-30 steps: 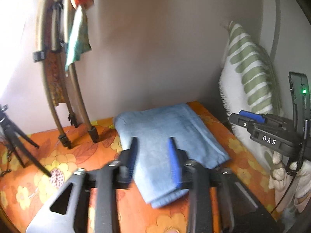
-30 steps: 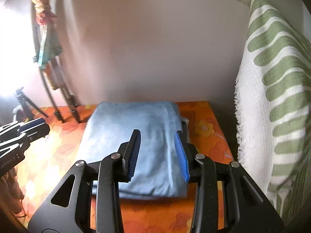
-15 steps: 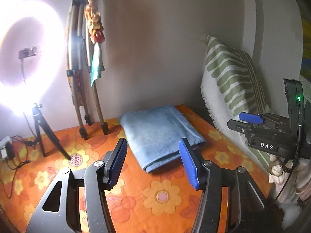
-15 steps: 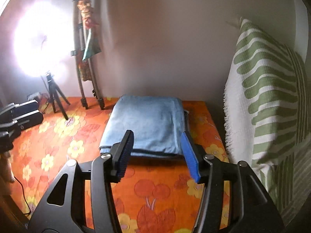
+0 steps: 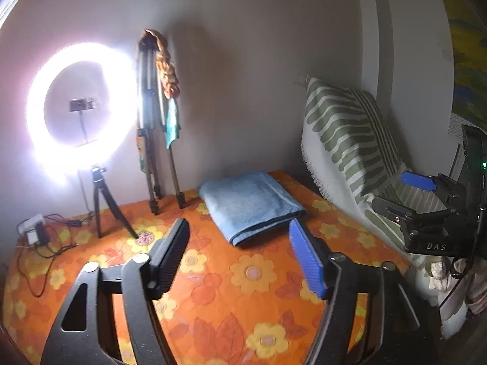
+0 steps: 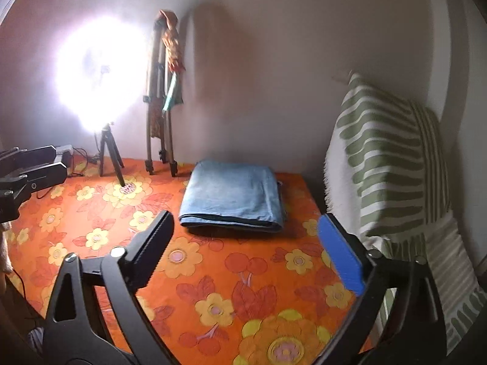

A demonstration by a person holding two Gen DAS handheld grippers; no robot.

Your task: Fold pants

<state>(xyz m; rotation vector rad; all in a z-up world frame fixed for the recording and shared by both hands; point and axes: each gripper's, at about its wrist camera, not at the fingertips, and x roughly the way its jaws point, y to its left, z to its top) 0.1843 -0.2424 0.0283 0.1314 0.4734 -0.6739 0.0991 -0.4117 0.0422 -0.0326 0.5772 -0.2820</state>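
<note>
The light blue pants (image 5: 251,202) lie folded into a neat rectangle on the orange flowered sheet (image 5: 243,298), near the back wall; they show in the right wrist view too, as the same folded pants (image 6: 232,194). My left gripper (image 5: 239,228) hovers well short of them, its jaws opening with nothing between them. My right gripper (image 6: 245,220) also hangs back from the pants, jaws opening wide and empty. In the left wrist view the right gripper (image 5: 417,182) appears at the right edge; in the right wrist view the left gripper (image 6: 57,159) appears at the left edge.
A lit ring light (image 5: 79,112) on a small tripod (image 5: 103,203) stands at the back left, with cables and a plug box (image 5: 33,228) beside it. A folded tripod (image 5: 155,140) leans on the wall. A green-striped cushion (image 6: 392,164) bounds the right side.
Both grippers have drawn back and up from the folded pants, which now lie farther away. Both pairs of jaws have widened. The ring light has come into view.
</note>
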